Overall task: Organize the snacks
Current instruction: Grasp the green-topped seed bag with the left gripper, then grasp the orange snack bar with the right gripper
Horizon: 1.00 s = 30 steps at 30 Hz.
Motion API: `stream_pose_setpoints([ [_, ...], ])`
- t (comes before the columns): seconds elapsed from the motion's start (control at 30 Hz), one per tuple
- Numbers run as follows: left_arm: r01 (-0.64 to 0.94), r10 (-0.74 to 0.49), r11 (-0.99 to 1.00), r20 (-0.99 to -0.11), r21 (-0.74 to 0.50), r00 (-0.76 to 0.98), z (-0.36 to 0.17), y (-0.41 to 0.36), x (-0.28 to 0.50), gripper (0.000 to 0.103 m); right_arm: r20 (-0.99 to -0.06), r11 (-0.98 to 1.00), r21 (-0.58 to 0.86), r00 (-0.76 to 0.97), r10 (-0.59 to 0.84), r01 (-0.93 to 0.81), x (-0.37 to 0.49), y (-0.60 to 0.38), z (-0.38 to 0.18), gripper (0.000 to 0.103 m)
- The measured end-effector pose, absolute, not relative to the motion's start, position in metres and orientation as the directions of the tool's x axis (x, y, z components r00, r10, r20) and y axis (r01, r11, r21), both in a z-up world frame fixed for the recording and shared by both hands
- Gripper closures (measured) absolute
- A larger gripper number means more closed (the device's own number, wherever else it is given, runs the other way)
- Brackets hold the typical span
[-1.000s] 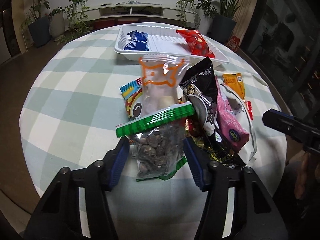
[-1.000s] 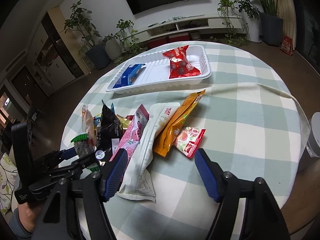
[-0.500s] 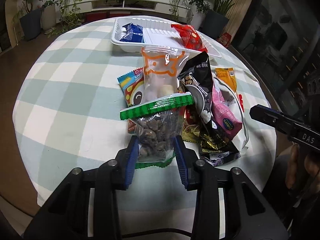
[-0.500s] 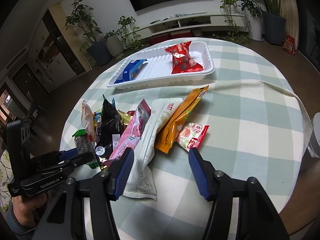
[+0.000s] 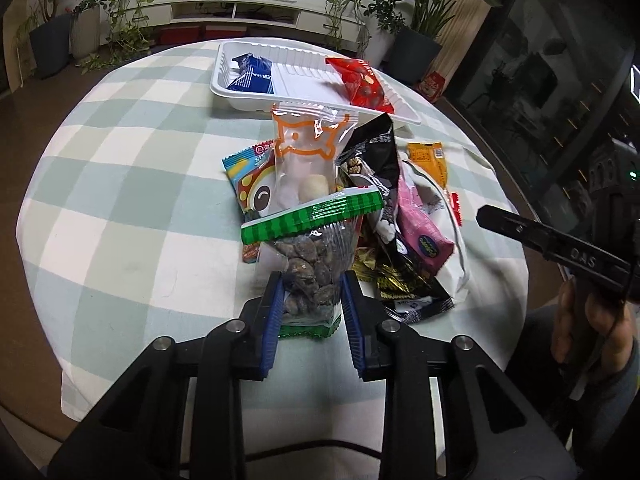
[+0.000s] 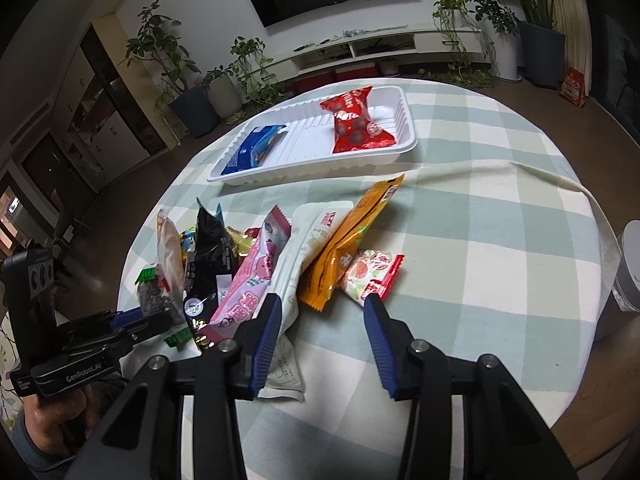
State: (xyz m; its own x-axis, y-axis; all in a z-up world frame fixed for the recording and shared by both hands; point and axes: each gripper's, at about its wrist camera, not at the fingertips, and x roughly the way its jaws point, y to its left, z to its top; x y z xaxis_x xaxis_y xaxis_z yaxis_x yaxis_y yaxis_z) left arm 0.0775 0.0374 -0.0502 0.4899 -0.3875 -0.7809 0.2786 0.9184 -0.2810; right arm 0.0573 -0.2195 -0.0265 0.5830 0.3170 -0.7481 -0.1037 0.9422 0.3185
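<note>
My left gripper (image 5: 310, 292) is shut on a clear bag of dark nuts (image 5: 314, 256) with a green striped top, at the near end of a snack pile. The same gripper (image 6: 148, 316) shows at the left of the right wrist view. My right gripper (image 6: 322, 304) hovers over the pile's near right side with its jaws closing. The lower corner of an orange packet (image 6: 348, 240) lies between them, untouched. A long white packet (image 6: 296, 272) lies by the left finger. The white tray (image 6: 312, 170) at the back holds a blue packet (image 6: 252, 148) and a red packet (image 6: 354, 124).
Pink (image 5: 420, 228), black (image 5: 376, 160) and clear orange-printed (image 5: 304, 148) packets overlap mid-table on the checked cloth (image 5: 120, 184). A small red-and-white packet (image 6: 372, 272) lies by the right finger. A pale round bin (image 6: 628, 268) stands past the table's right edge.
The left jaws have closed in from either side of the nut bag until they grip it. The right jaws have narrowed over the orange and white packets.
</note>
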Motion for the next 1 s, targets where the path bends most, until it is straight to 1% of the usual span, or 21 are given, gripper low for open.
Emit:
stream_pose_setpoints([
  [0.23,0.280,-0.416,0.908,-0.751,-0.312,0.513,-0.038,0.049,0.063,0.077,-0.761,0.944,0.322,0.575,0.300,-0.067,0.072,-0.228,-0.028,0.056],
  [0.43,0.293,-0.438,0.898,-0.736,-0.329,0.517,-0.036,0.051,0.060,0.077,-0.795,0.974,0.219,0.567,0.217,-0.065,0.094,-0.217,-0.028,0.056],
  [0.63,0.298,-0.450,0.892,-0.735,-0.340,0.507,-0.042,0.051,0.061,0.077,-0.817,0.972,0.218,0.528,0.232,-0.090,0.121,-0.210,-0.036,0.057],
  [0.7,0.300,-0.453,0.890,-0.738,-0.343,0.501,-0.043,0.050,0.062,0.077,-0.837,0.970,0.231,0.492,0.238,-0.076,0.132,-0.211,-0.043,0.063],
  [0.73,0.300,-0.453,0.890,-0.739,-0.343,0.500,-0.045,0.050,0.063,0.077,-0.842,0.968,0.240,0.481,0.244,-0.073,0.135,-0.211,-0.046,0.069],
  [0.83,0.296,-0.453,0.890,-0.739,-0.346,0.498,-0.047,0.051,0.064,0.077,-0.846,0.961,0.265,0.460,0.268,-0.073,0.142,-0.211,-0.050,0.075],
  [1.0,0.295,-0.454,0.890,-0.746,-0.349,0.487,-0.052,0.051,0.065,0.077,-0.865,0.956,0.274,0.407,0.292,-0.103,0.153,-0.206,-0.059,0.075],
])
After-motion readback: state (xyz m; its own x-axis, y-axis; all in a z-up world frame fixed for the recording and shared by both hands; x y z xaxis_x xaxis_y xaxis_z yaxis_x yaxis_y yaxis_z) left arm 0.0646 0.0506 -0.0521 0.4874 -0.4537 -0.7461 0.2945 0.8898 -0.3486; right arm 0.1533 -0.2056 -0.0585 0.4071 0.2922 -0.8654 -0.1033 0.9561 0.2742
